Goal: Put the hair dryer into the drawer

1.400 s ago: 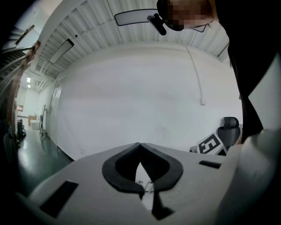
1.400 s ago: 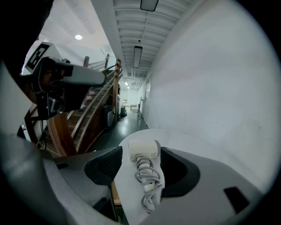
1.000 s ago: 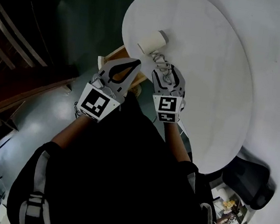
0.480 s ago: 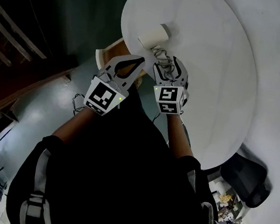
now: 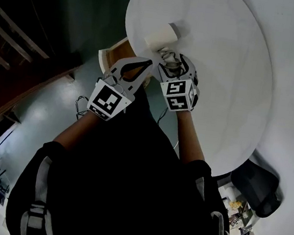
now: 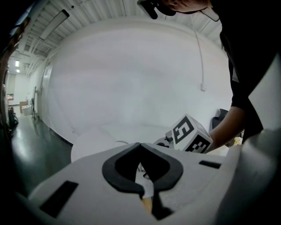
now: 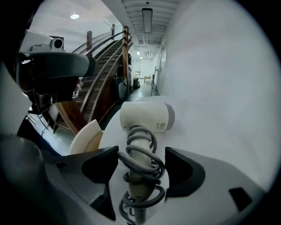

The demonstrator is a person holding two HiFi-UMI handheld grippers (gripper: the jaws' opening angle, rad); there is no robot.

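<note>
Cream hair dryer [image 7: 145, 116] inside opening right hand-held gripper [image 7: 141, 153], left hand-held gripper [image 6: 140, 145] closed, cord [image 7: 154, 166] cropped

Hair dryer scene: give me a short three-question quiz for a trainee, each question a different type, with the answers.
1. True or false: the hair dryer lies on the white table.
2. What is wound around the hair dryer's handle? A) its cord B) a towel C) tape
3. Fill in: the handle sits between the jaws of the ____ gripper.
Key: 1 true. 2 A. 3 right; the right gripper straddles the handle, its jaws opening, pads not pressing on it.
</note>
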